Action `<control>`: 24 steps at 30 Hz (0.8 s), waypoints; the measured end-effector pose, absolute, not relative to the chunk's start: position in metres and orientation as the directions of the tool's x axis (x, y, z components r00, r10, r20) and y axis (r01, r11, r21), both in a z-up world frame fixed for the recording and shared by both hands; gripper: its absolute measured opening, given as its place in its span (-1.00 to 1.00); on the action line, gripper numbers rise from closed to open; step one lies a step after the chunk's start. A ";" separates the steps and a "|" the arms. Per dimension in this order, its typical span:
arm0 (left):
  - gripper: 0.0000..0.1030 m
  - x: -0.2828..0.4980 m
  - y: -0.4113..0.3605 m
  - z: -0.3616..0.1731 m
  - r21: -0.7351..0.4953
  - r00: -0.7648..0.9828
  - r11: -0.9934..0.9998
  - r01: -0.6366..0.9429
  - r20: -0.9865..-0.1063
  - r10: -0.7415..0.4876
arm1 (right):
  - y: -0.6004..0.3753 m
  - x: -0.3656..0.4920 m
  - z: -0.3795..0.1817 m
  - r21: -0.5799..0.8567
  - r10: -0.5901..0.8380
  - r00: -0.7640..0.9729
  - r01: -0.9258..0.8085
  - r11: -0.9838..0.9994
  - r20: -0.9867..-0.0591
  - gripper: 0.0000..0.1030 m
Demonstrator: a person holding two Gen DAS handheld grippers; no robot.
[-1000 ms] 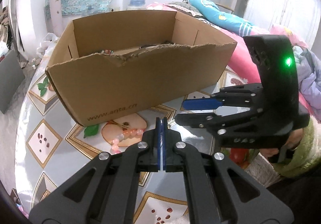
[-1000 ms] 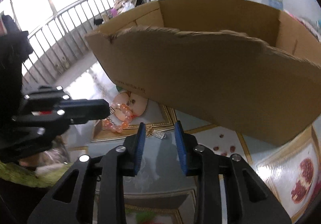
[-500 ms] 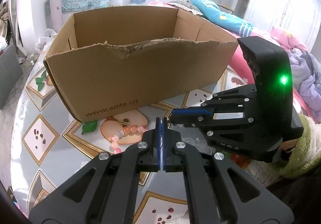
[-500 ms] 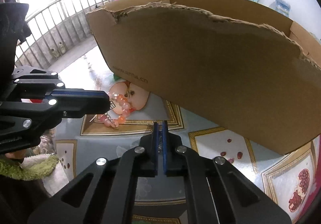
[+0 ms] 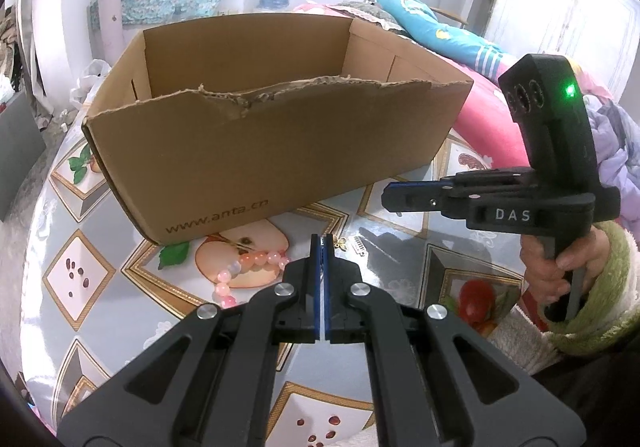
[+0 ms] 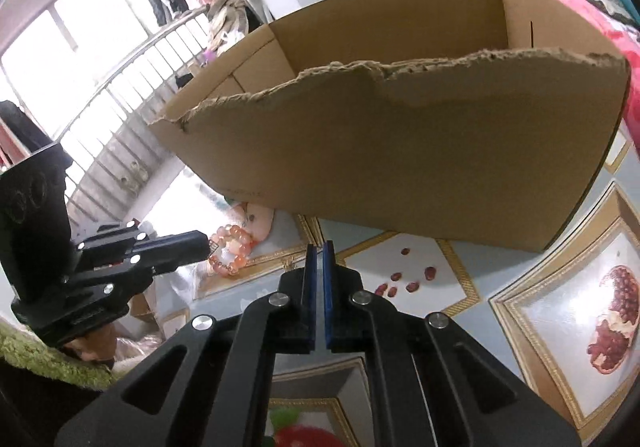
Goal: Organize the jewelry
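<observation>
The left hand-held gripper (image 5: 322, 243) has its blue pads pressed flat together with nothing between them, its tips above the counter (image 5: 80, 207) just beside the pink bead bracelet (image 5: 244, 267). The bracelet lies on the fruit-patterned cloth in front of the cardboard box (image 5: 260, 151), near the box's front wall. The right hand-held gripper (image 6: 319, 247) is likewise closed and empty. A small gold earring (image 5: 341, 244) lies on the counter just right of the left tips.
</observation>
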State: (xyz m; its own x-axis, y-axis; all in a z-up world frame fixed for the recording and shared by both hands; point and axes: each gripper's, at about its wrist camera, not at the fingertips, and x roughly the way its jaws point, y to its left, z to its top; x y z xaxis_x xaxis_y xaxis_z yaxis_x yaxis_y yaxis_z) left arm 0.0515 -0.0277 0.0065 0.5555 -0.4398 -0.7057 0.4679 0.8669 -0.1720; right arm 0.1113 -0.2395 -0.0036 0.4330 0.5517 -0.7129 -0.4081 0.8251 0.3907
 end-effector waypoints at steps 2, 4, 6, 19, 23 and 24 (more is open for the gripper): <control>-0.99 0.050 -0.029 0.006 -0.166 0.555 0.867 0.469 -0.708 -0.436 | -0.232 0.108 -0.003 0.341 0.524 0.432 -0.433 0.835 -0.734 -0.89; -0.99 0.050 -0.030 0.006 -0.166 0.556 0.868 0.468 -0.708 -0.435 | -0.217 0.106 -0.006 0.309 0.509 0.417 -0.458 0.834 -0.753 -0.58; -0.99 0.048 -0.031 0.006 -0.165 0.559 0.869 0.466 -0.707 -0.434 | -0.205 0.102 -0.007 0.248 0.471 0.433 -0.477 0.843 -0.769 -0.37; -0.99 0.043 -0.033 0.005 -0.161 0.570 0.874 0.458 -0.701 -0.429 | -0.172 0.090 -0.016 0.050 0.346 0.483 -0.526 0.849 -0.804 -0.91; -0.99 0.040 -0.030 0.007 -0.156 0.575 0.873 0.462 -0.697 -0.429 | -0.187 0.093 -0.016 0.123 0.386 0.468 -0.499 0.858 -0.795 -0.91; -0.99 0.039 -0.029 0.008 -0.156 0.576 0.873 0.462 -0.696 -0.429 | -0.188 0.092 -0.014 0.135 0.394 0.467 -0.495 0.858 -0.791 -0.91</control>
State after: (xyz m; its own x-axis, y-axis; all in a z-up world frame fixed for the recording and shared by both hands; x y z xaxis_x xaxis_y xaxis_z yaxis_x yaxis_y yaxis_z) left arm 0.0394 -0.0294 0.0082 0.5757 -0.4294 -0.6958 0.4622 0.8729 -0.1562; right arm 0.0924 -0.1884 -0.0145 0.4672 0.3940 -0.7915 -0.4948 0.8584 0.1353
